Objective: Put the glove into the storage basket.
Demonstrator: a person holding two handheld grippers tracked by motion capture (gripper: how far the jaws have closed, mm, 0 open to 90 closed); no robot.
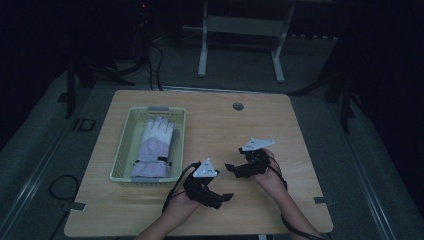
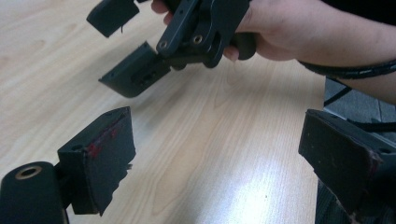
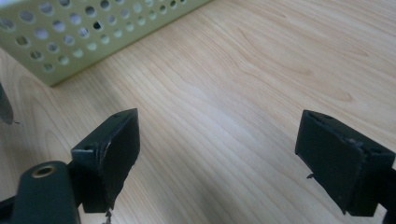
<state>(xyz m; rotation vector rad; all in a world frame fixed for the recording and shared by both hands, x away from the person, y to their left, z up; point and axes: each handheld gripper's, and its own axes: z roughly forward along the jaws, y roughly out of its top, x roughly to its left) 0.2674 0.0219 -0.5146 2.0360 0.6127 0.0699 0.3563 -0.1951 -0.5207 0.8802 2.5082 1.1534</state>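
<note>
A: What sits at the left of the wooden table (image 1: 210,120)?

B: A pale green plastic basket (image 1: 126,145), oblong, its walls punched with round holes. Inside lies one padded glove (image 1: 154,148), white at the fingers and lilac over the palm, with a dark strap at the cuff. It lies flat, fingers pointing to the far end, and nearly fills the basket.

A: And next to it?

B: The left gripper (image 1: 226,197), black, with a grey three-cornered plate on top, is held over the near part of the table just right of the basket. Its jaws stand released, wide apart, bare wood between them; the pads look worn, with red marks on one.

A: Further right?

B: The right gripper (image 1: 230,167), close to the other, points toward the basket. Its jaws are also spread with nothing in them. The light wood grain is smooth and glossy beneath.

A: Anything in the way?

B: A cable (image 1: 175,187) trails from the left gripper past the basket's near corner. A round grommet (image 1: 238,106) sits at the table's far edge.
</note>
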